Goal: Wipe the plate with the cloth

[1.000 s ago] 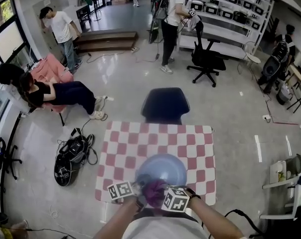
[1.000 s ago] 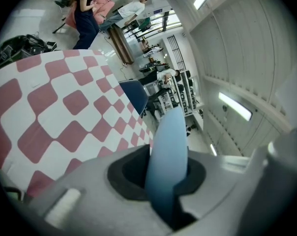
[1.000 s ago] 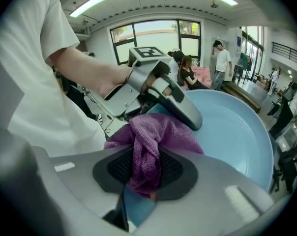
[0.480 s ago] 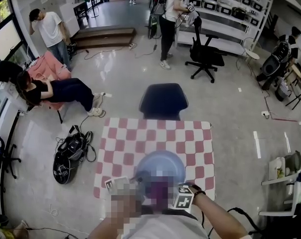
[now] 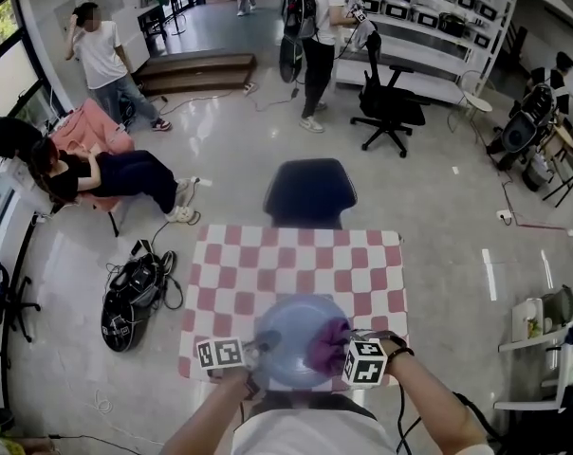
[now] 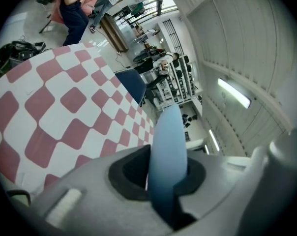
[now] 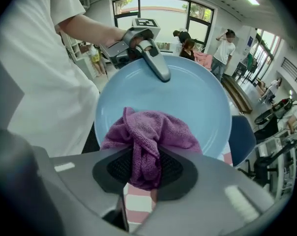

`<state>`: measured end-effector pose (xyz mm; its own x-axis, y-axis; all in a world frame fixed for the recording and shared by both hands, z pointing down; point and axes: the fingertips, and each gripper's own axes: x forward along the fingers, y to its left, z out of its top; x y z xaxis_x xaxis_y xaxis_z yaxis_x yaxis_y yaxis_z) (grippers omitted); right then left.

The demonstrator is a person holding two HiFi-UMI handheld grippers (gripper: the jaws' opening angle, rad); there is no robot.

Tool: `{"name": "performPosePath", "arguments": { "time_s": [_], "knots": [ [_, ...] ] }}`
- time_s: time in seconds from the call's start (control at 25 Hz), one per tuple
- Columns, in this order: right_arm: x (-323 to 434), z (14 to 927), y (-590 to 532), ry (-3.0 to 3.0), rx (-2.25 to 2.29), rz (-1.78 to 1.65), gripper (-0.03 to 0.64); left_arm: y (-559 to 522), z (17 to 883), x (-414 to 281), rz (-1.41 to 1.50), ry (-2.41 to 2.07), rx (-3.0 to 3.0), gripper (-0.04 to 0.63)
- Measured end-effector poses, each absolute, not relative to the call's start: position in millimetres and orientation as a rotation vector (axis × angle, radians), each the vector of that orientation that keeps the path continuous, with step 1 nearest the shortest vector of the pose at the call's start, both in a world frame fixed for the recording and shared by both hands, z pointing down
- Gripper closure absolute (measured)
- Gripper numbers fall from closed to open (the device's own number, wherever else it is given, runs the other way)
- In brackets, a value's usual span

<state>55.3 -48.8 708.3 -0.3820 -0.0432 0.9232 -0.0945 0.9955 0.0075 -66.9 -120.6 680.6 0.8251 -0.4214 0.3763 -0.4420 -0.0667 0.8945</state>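
Note:
A light blue plate (image 5: 291, 335) is held up over the near edge of the checked table (image 5: 296, 263). My left gripper (image 5: 251, 354) is shut on its left rim; in the left gripper view the plate's edge (image 6: 167, 151) stands between the jaws. My right gripper (image 5: 341, 349) is shut on a bunched purple cloth (image 5: 326, 341) that rests against the plate's right part. In the right gripper view the cloth (image 7: 151, 141) lies on the plate's face (image 7: 188, 102), with the left gripper (image 7: 161, 73) clamped at the far rim.
A dark blue chair (image 5: 310, 192) stands at the table's far side. A black bag with cables (image 5: 135, 297) lies on the floor to the left. Several people are further off in the room, one seated (image 5: 97, 173) at the left.
The cloth and my right gripper have slid from the plate's near middle to its right side. The left gripper keeps hold of the left rim, and the plate sits slightly lower in view.

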Motion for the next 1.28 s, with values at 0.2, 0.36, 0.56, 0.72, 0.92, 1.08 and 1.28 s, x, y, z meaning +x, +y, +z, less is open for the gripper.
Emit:
{"name": "performPosePath", "arguments": {
  "time_s": [0.2,0.36,0.56,0.72,0.92,1.08,1.28],
  "knots": [
    [65,695,-79,-1.954,0.194,0.012,0.512,-103,680,-57,0.044,-0.621,1.683,0.552],
    [55,683,-102,-1.978,0.24,-0.008,0.512,-94,679,-47,0.069,-0.565,1.695,0.552],
    [18,664,-117,-2.044,0.234,-0.056,0.512,-83,677,-26,0.113,-0.486,1.709,0.552],
    [-19,644,-110,-2.147,0.191,-0.066,0.512,-80,668,-12,0.079,-0.434,1.704,0.551],
    [-37,639,-106,-2.185,0.188,-0.101,0.515,-81,667,-15,0.099,-0.424,1.722,0.549],
    [-24,646,-112,-2.153,0.239,-0.055,0.515,-81,668,-19,0.146,-0.445,1.741,0.551],
    [18,663,-131,-2.046,0.333,-0.035,0.515,-88,674,-32,0.116,-0.493,1.725,0.552]
  ]
}}
